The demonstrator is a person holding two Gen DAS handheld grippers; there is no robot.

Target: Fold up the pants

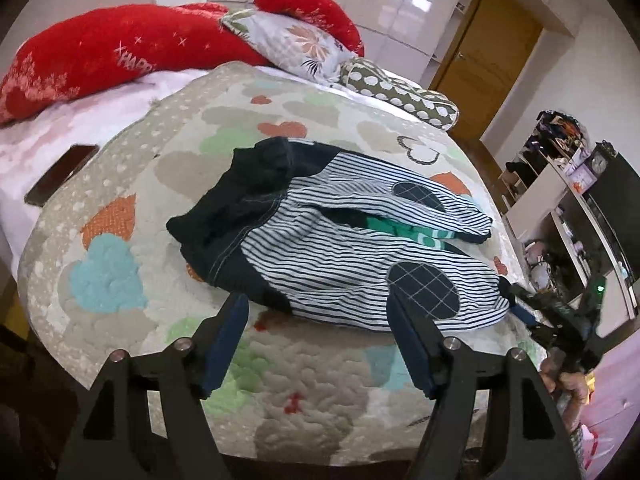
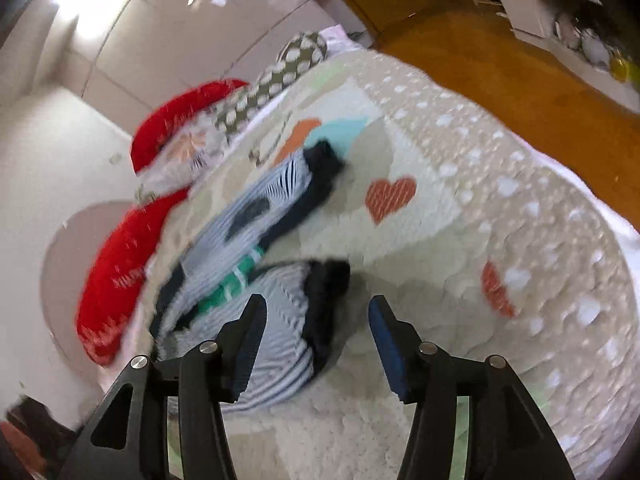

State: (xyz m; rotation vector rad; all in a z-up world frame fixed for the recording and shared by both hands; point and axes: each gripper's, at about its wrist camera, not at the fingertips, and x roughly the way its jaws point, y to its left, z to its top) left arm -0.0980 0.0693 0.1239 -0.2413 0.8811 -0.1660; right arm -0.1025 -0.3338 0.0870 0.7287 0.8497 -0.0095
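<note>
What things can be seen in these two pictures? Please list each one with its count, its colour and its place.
pants: one pair, white with dark stripes, dark waist and dark knee patches, lying on the quilt
quilt: one, beige with coloured hearts, covering the bed
red pillows: two, red, at the head of the bed
flowered pillow: one, grey with flowers, between the red ones
dotted pillow: one, olive with white dots, at the far right of the bed
phone: one, dark, on the white sheet at the left
door: one, brown, behind the bed
shelf: one, white, cluttered, at the right
left gripper: black, blue pads, jaws open, empty
right gripper: black, blue pads, jaws open, empty
</note>
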